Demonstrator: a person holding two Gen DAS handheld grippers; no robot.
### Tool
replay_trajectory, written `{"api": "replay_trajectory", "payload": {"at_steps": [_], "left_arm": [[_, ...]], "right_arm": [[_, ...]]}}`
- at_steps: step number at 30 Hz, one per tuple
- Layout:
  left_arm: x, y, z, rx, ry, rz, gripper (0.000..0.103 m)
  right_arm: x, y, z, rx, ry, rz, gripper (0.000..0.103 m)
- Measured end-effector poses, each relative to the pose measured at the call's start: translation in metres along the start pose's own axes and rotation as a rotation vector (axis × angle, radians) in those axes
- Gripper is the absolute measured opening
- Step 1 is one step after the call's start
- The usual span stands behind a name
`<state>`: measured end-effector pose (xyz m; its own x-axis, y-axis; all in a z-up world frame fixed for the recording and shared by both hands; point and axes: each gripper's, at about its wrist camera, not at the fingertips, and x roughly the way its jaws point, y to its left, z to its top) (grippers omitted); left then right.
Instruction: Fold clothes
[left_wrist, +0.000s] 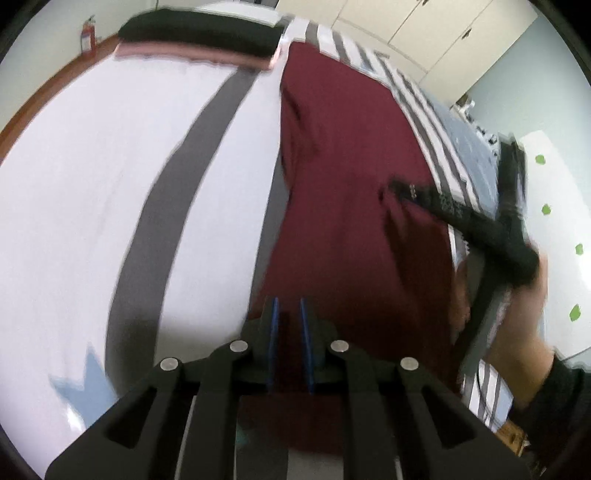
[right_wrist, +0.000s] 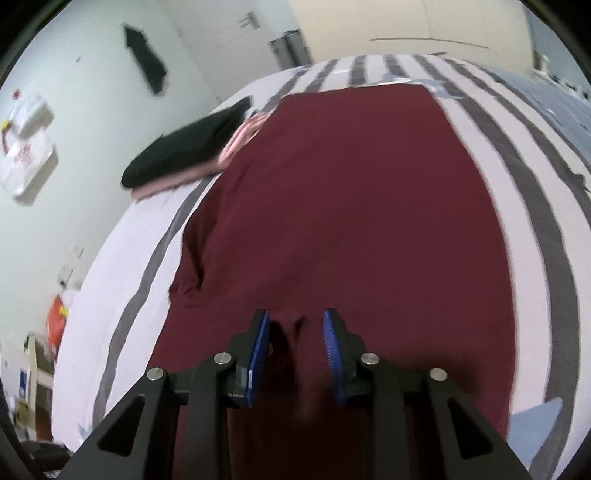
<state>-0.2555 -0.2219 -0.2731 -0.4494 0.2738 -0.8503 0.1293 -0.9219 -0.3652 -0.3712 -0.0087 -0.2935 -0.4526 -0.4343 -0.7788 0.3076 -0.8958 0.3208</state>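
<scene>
Maroon garment (right_wrist: 332, 206) is spread long on striped bed (left_wrist: 92, 166), folding unfinished (stage unclear). Its near edge is pinched by left gripper (left_wrist: 288, 332); right gripper (right_wrist: 295, 343) is spread over it.

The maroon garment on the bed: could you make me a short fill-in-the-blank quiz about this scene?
1. The garment is coloured ____.
2. It lies on a bedsheet with grey ____.
3. The pads on the gripper fingers are ____.
4. Folded clothes lie stacked, a ____ one on top of a pink one.

Answers: maroon; stripes; blue; black
</scene>
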Motion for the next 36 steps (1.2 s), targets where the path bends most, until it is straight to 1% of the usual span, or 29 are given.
{"api": "replay_trajectory", "payload": {"at_steps": [3, 5, 7, 9, 12, 16, 18, 21, 24, 29, 31, 34, 36], "left_arm": [[0.023, 0.0, 0.041, 0.035, -0.044, 0.003, 0.01], [0.038, -0.009, 0.067, 0.071, -0.058, 0.012, 0.01], [0.049, -0.017, 0.084, 0.094, -0.063, -0.011, 0.01], [0.054, -0.037, 0.093, 0.154, -0.065, -0.011, 0.01], [0.079, -0.052, 0.099, 0.235, -0.042, 0.022, 0.01], [0.099, -0.039, 0.099, 0.25, -0.018, 0.078, 0.008], [0.101, -0.026, 0.1, 0.235, -0.015, 0.032, 0.008], [0.1, -0.025, 0.099, 0.243, -0.012, 0.036, 0.008], [0.087, -0.025, 0.097, 0.23, -0.029, 0.054, 0.008], [0.067, -0.024, 0.093, 0.209, -0.058, 0.083, 0.009], [0.056, -0.022, 0.083, 0.209, -0.054, 0.078, 0.009], [0.035, -0.021, 0.059, 0.235, -0.053, 0.077, 0.009], [0.023, -0.021, 0.038, 0.241, -0.035, 0.076, 0.008]], "right_arm": [[-0.007, 0.0, -0.002, -0.014, -0.01, -0.019, 0.029], [-0.012, 0.002, -0.003, -0.026, -0.016, -0.032, 0.029], [-0.016, 0.003, -0.006, -0.029, -0.021, -0.037, 0.029], [-0.019, 0.003, -0.008, -0.026, -0.024, -0.047, 0.029], [-0.019, 0.003, -0.01, -0.015, -0.025, -0.049, 0.029], [-0.016, -0.005, -0.012, 0.006, -0.016, -0.056, 0.029], [-0.013, -0.014, -0.015, 0.011, -0.012, -0.069, 0.029], [-0.007, -0.027, -0.019, 0.015, -0.005, -0.083, 0.028], [-0.009, -0.031, -0.018, 0.007, -0.011, -0.094, 0.028], [-0.026, -0.04, -0.018, -0.003, -0.034, -0.137, 0.028], [-0.035, -0.042, -0.022, -0.008, -0.04, -0.148, 0.028], [-0.051, -0.036, -0.033, -0.032, -0.042, -0.147, 0.028], [-0.062, -0.03, -0.043, -0.038, -0.04, -0.132, 0.028]]}}
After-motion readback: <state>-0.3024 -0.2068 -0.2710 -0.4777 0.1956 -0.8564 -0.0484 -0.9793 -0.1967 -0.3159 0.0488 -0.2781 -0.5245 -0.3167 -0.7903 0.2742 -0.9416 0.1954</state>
